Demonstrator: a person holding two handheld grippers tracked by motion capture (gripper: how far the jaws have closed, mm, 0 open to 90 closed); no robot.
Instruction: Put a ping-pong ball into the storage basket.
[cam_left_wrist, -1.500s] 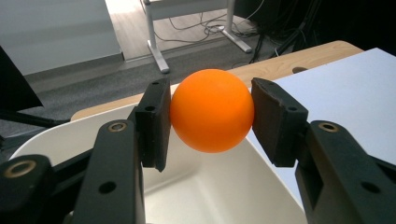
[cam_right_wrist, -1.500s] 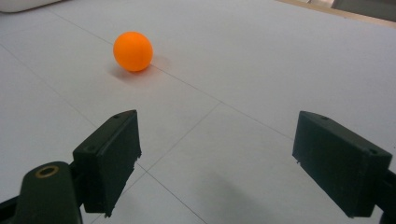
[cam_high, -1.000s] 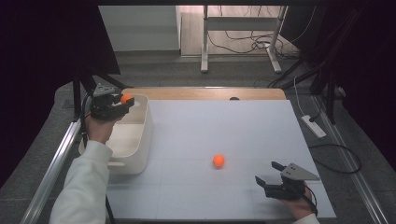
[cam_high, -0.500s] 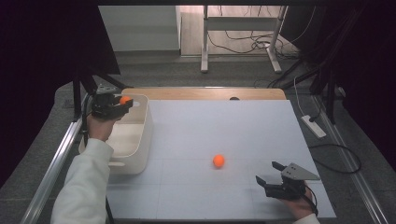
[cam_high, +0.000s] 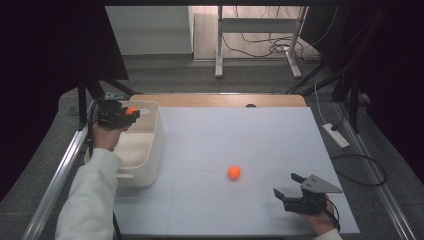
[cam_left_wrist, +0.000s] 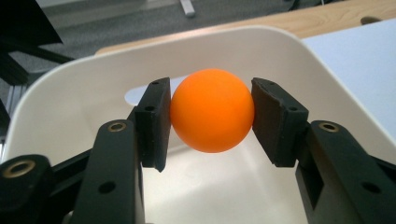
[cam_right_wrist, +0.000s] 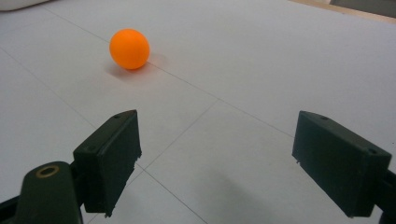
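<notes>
1. The orange ball (cam_left_wrist: 212, 110) looks like smooth, matt plastic.
2. The white bin (cam_left_wrist: 261, 44) is smooth, faintly glossy plastic.
3. The table (cam_high: 250, 130) has a matt white sheet; its far edge is bare wood.

The bin (cam_high: 150, 150) sits at the left edge of the table (cam_high: 260, 135), left of centre in the frame. Over the bin's far end hangs the left gripper (cam_high: 125, 114), with one ball (cam_left_wrist: 212, 110) between its jaws, above the bin's inside. A second ball (cam_high: 234, 172) lies on the table, lower centre of the frame, well right of the bin. The right gripper (cam_high: 290, 192) is at lower right, near that ball and nearer the frame's bottom.
</notes>
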